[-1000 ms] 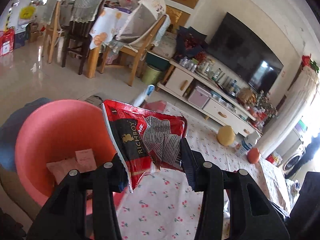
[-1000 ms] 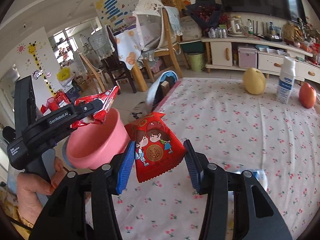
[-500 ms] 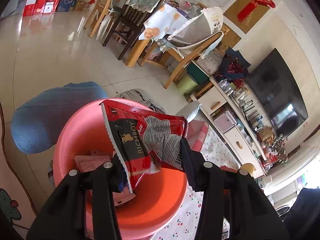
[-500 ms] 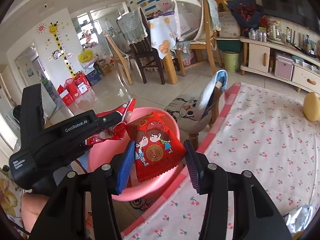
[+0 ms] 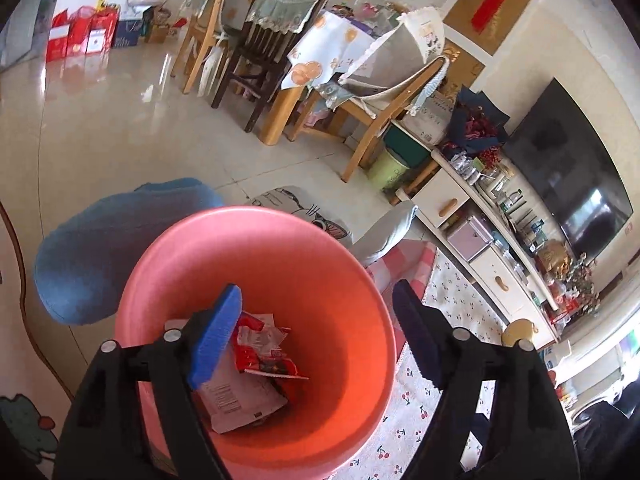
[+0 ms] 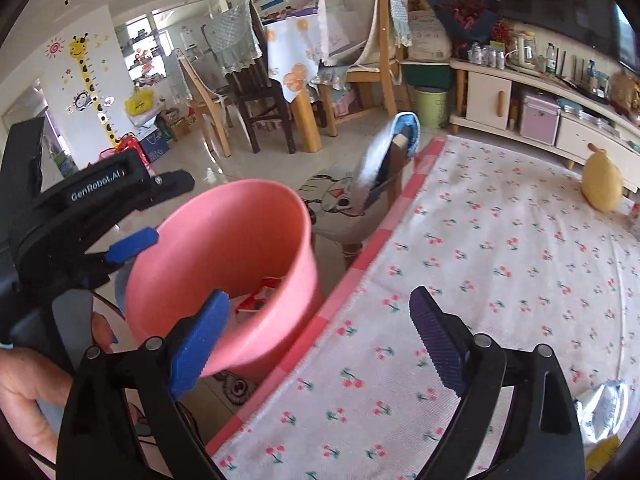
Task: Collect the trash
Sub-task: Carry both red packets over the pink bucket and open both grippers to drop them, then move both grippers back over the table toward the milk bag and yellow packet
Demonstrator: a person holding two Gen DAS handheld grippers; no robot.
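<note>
Both pairs of jaws are standing spread, gripping nothing. The left gripper (image 5: 316, 332) is hovering over the pink bin (image 5: 256, 224), where crumpled wrappers (image 5: 256, 364) are lying directly below its fingertips. The right gripper (image 6: 316, 332) is hanging at the table edge, the bin just left of its jaws. A silvery foil wrapper (image 6: 600, 404) is lying on the cherry-print tablecloth (image 6: 500, 240), right of them. It is judged light, soft and slippery; pinching a crumpled fold is advised.

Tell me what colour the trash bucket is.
Salmon pink; the bucket shows best in the left wrist view.
</note>
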